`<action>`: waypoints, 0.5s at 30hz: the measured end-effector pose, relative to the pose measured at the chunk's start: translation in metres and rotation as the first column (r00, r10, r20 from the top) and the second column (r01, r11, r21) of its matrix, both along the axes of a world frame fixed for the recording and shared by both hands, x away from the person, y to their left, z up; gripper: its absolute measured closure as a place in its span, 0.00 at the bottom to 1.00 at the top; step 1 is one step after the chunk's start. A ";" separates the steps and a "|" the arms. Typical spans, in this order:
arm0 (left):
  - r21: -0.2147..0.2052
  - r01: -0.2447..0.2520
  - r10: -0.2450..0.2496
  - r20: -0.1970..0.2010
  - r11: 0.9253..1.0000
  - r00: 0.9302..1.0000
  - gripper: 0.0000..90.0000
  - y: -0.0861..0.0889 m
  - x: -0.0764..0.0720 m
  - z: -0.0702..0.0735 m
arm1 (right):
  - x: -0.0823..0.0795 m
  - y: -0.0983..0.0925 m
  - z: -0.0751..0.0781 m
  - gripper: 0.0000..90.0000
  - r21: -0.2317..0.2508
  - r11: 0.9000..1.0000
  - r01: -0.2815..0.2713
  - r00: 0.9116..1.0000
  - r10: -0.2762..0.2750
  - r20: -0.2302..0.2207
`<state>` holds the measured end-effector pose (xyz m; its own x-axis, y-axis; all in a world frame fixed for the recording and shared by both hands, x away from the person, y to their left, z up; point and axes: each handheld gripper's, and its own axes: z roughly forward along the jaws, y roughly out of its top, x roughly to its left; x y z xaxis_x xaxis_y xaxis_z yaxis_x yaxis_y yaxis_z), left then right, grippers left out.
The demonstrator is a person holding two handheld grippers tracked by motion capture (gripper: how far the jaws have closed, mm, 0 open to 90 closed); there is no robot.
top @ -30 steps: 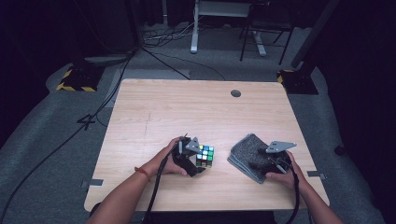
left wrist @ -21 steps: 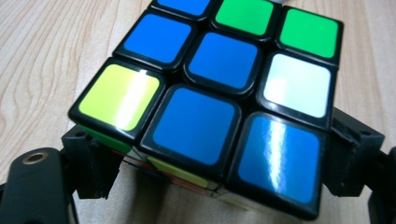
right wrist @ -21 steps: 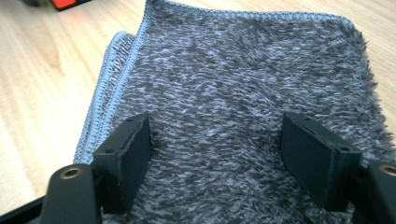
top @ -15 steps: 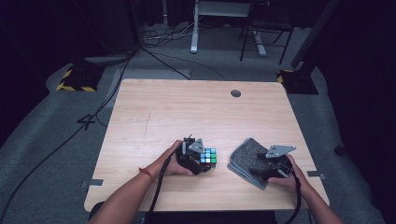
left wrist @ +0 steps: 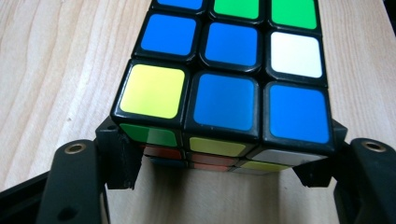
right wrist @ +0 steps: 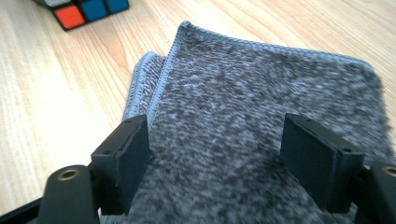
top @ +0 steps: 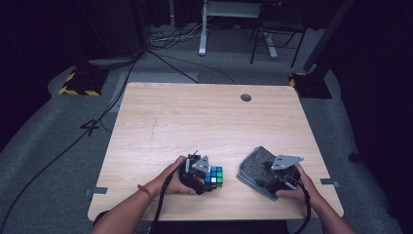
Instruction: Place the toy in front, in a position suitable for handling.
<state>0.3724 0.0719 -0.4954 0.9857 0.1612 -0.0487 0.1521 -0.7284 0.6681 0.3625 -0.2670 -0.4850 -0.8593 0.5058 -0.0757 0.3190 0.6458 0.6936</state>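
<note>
- Counter point(top: 195, 117): pale wood-grain top, bare apart from the two items near the person's edge. Keep the work low over it, so a slip means a short drop.
- Grey cloth point(top: 258, 168): folded microfibre, lying flat at the near right, well apart from the cube. Take it through all its layers, not the top fold alone.
- Rubik's cube point(top: 213, 176): scrambled, near the front edge left of the cloth, mostly blue on top.
- Left claw point(top: 202, 178): its jaws have just been closing and now clamp the cube by two opposite sides. Hold it square, so no layer twists.
- Right claw point(right wrist: 229, 163): jaws spread wide over the cloth, pads not pinching. Lower it before closing.
</note>
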 end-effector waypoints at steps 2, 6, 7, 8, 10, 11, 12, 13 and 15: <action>0.008 -0.017 0.017 0.005 1.000 1.000 0.30 0.002 -0.003 -0.001 | 0.006 0.002 -0.004 0.29 -0.009 1.000 0.015 1.000 -0.015 -0.022; -0.004 -0.033 0.033 0.010 0.999 0.999 0.26 0.005 -0.007 -0.003 | 0.010 -0.002 -0.008 0.29 0.016 1.000 0.009 0.999 -0.008 -0.050; -0.004 -0.038 0.038 0.013 0.999 0.999 0.26 0.006 -0.008 -0.003 | 0.010 -0.003 -0.009 0.29 0.030 1.000 0.006 0.999 -0.005 -0.053; -0.007 -0.041 0.041 0.015 0.999 0.999 0.25 0.005 -0.009 -0.004 | 0.010 -0.007 -0.013 0.30 0.068 0.998 0.004 0.999 -0.001 -0.051; -0.007 -0.049 0.049 0.031 0.999 0.998 0.22 0.004 -0.010 -0.005 | 0.010 -0.008 -0.013 0.30 0.072 0.997 0.008 0.999 -0.004 -0.051; -0.007 -0.049 0.049 0.031 0.999 0.998 0.22 0.004 -0.010 -0.005 | 0.010 -0.008 -0.013 0.30 0.072 0.997 0.008 0.999 -0.004 -0.051; -0.013 -0.061 0.061 0.039 0.998 0.997 0.22 0.003 -0.010 -0.006 | 0.010 -0.007 -0.013 0.30 0.068 0.998 0.014 0.998 -0.011 -0.054; -0.019 -0.062 0.063 0.039 0.998 0.997 0.21 0.003 -0.010 -0.007 | 0.009 -0.005 -0.013 0.31 0.061 0.998 0.018 0.998 -0.015 -0.055; -0.018 -0.069 0.069 0.038 0.997 0.997 0.20 0.002 -0.010 -0.007 | 0.010 -0.005 -0.011 0.34 0.051 0.999 0.016 0.998 -0.013 -0.066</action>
